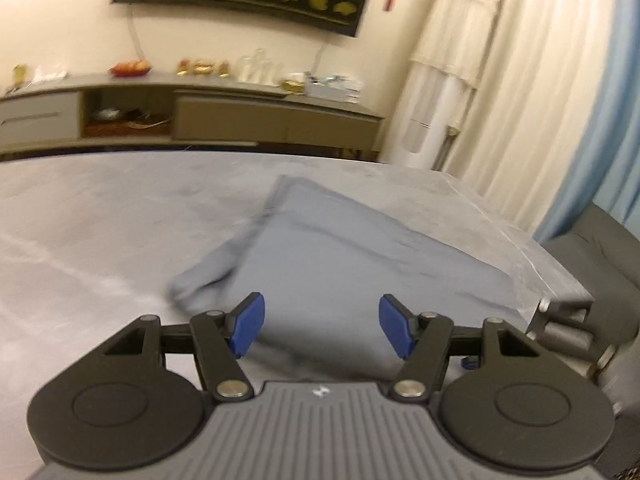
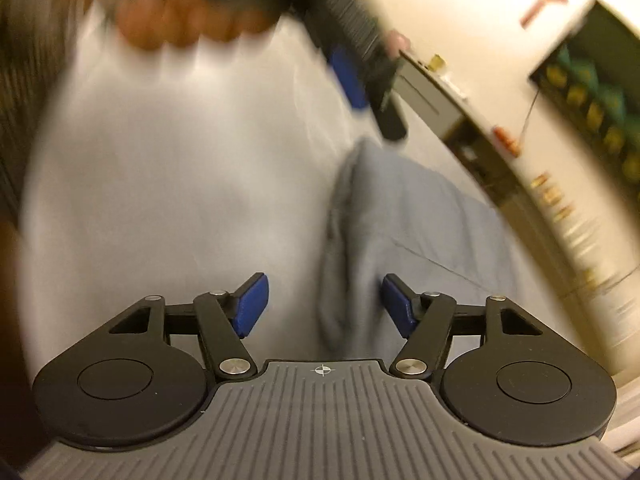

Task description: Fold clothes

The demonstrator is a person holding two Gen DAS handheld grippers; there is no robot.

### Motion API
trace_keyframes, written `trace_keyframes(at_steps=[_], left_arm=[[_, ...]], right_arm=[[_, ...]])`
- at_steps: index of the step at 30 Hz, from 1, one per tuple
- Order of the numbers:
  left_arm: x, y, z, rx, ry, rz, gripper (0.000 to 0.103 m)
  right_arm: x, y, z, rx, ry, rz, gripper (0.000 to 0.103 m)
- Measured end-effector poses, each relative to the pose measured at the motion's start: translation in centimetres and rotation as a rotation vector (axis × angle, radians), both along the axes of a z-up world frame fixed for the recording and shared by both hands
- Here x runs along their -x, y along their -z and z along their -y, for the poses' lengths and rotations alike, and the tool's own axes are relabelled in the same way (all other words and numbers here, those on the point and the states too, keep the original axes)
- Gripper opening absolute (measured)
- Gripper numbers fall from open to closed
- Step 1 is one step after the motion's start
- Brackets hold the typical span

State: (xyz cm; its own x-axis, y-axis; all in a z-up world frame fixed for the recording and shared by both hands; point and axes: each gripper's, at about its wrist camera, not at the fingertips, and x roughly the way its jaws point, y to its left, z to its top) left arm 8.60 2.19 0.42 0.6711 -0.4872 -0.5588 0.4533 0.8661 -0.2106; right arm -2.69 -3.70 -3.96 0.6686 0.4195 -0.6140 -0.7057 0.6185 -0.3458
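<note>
A folded grey-blue garment [image 1: 340, 256] lies on the grey table [image 1: 100, 220], toward its right side. My left gripper [image 1: 322, 326] is open and empty, just short of the garment's near edge. My right gripper [image 2: 324, 306] is open and empty, its jaws on either side of the garment's bunched folded edge [image 2: 344, 248], without closing on it. The right wrist view is blurred and tilted. It shows the left gripper [image 2: 352, 76] and the hand holding it at the top.
A long low cabinet [image 1: 200, 112] with small objects on top stands beyond the table's far edge. White curtains [image 1: 500, 100] hang at the right. A dark grey seat [image 1: 600, 264] stands beside the table's right edge [image 1: 532, 264].
</note>
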Motion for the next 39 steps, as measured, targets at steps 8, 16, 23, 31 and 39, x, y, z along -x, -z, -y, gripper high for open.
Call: trace_keyframes(at_steps=[8,16,23,31,39], left_arm=[[-2.6,4.7,4.9,-0.226,0.040,-0.074,0.066],[-2.3,5.1,5.1,-0.245,0.017,-0.063,0.067],[-2.5,4.9,5.7,-0.242,0.021,-0.069,0.066],[-1.3,4.8,7.3,-0.221,0.088,-0.085,0.065],[0.9,1.9,7.0,-0.219,0.018,0.066,0.059]], right_arm=[[-5.1,0.4,9.3,-0.248,0.329,-0.189,0.036],[-3.9,0.5,10.9,-0.304,0.347,-0.174,0.042],[-1.6,1.1,9.2,-0.240,0.208,-0.164,0.054],[-4.1,0.5,12.7,-0.193,0.282,-0.230,0.071],[-6.1,-2.9,20.9,-0.343,0.708,-0.066,0.041]])
